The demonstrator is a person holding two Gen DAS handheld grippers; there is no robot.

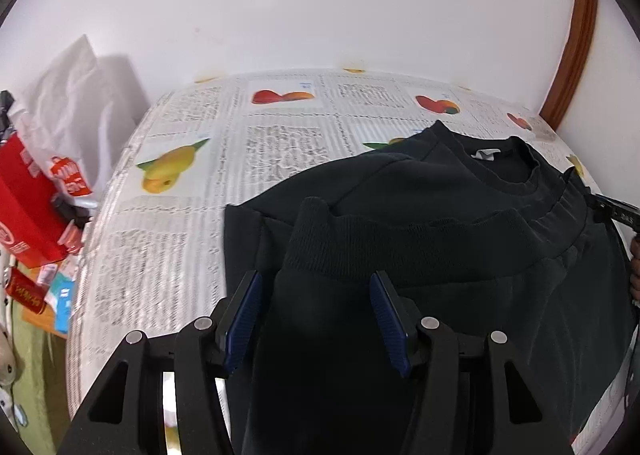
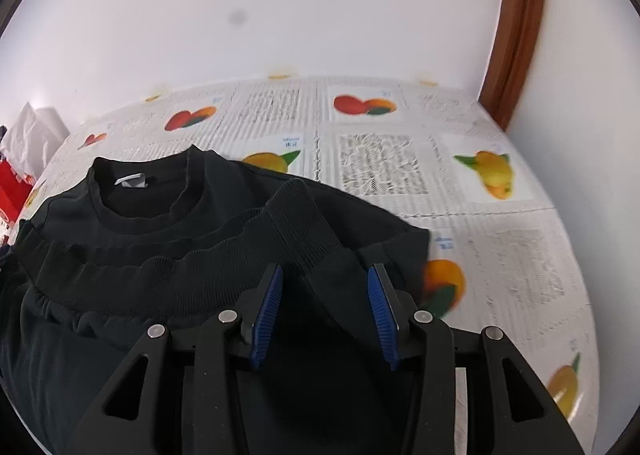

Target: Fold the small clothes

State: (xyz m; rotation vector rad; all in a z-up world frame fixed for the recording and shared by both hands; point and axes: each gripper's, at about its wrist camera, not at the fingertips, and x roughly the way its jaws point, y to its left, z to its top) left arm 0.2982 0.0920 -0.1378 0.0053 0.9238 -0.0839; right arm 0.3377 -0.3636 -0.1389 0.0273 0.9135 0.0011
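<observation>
Black cotton fills the lower right half of the left wrist view: a small sweatshirt (image 1: 440, 191) lies on the fruit-print tablecloth (image 1: 280, 143), its neck opening toward 1 o'clock and its ribbed hem (image 1: 420, 239) folded up to just short of the collar. The left gripper (image 1: 316, 287) hangs over the fold's left side with its blue pads (image 1: 248, 311) spread wide, holding nothing. If it drags on the way out, I judge a pad could catch the loose ribbed cuff at 12 o'clock and pull the fold askew. Everything below the fingers is one dark mass, so layers and edges there cannot be separated; the red box (image 1: 28, 207) at 9 o'clock is cut off by the frame. From the right wrist view, the sweatshirt (image 2: 200, 223) spreads from 9 o'clock to the centre, white label at 10 o'clock. The right gripper (image 2: 324, 287) is likewise spread and empty above the right cuff (image 2: 304, 223), which pokes past the hem, so the same snag threatens. Motion blur smears the tablecloth (image 2: 500, 255) at 3 o'clock, and the garment's near edge is hidden beneath the gripper.
</observation>
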